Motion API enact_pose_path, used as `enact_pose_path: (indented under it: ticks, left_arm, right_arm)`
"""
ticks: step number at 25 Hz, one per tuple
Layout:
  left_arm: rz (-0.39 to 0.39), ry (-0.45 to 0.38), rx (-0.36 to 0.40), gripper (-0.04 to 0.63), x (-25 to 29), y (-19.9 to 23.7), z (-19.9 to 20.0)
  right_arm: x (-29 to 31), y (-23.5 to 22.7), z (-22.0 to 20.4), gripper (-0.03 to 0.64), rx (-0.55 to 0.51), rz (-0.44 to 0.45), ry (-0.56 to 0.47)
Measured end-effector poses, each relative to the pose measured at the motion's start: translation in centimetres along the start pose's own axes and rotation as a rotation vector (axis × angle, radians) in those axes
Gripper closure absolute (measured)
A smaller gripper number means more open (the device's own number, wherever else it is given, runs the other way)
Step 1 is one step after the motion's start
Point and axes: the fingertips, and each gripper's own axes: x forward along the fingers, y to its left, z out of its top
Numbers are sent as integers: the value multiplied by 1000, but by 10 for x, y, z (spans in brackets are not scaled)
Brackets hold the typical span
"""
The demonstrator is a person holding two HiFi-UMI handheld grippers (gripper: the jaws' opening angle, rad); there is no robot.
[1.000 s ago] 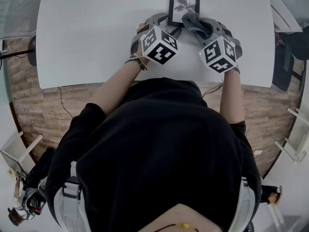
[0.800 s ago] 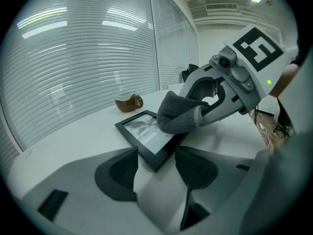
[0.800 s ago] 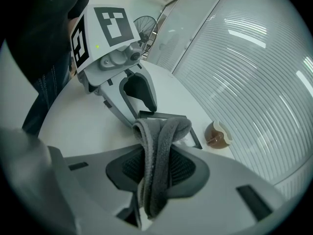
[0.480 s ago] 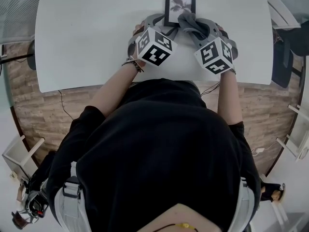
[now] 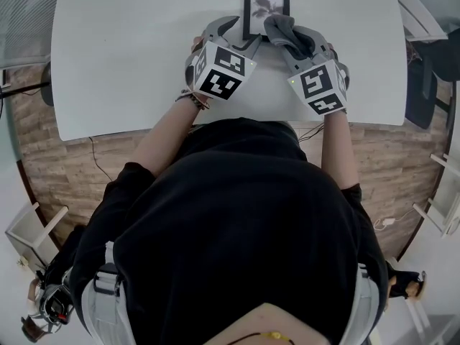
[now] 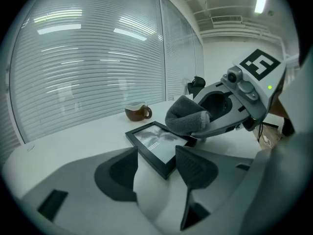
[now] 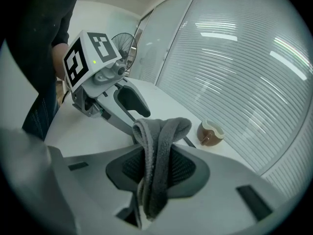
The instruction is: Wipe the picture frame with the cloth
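Observation:
The black picture frame point(image 5: 266, 7) lies on the white table point(image 5: 129, 49) near its far edge. My left gripper point(image 5: 241, 34) is shut on its near left corner. In the left gripper view, both jaws touch the edges of the picture frame point(image 6: 157, 142) either side of that corner. My right gripper point(image 5: 291, 43) is shut on a folded grey cloth point(image 5: 279, 27). A fold of the cloth point(image 7: 157, 143) sticks up between the right gripper's pads point(image 7: 182, 166). The cloth point(image 6: 186, 117) rests on the frame's near right part.
A brown cup point(image 6: 137, 112) stands behind the frame at the table's far edge, by the window blinds; it also shows as the cup point(image 7: 210, 133) in the right gripper view. A chair point(image 5: 420, 77) is off the table's right end.
Both grippers have rolled a little and shifted slightly toward the far edge. The cloth has slid further up onto the frame's lower right part. The left gripper keeps its hold on the corner.

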Motion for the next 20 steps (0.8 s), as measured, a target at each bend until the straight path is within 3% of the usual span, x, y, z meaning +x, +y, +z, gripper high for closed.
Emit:
enact_pose_path:
  ticks: [11, 20]
  left_arm:
    - [26, -146, -34, 359, -30, 15, 39]
    - [29, -261, -57, 364, -53, 24, 69]
  right_arm:
    - [-23, -19, 52, 509, 194, -81, -232]
    - [-42, -34, 77, 509, 338, -141, -354]
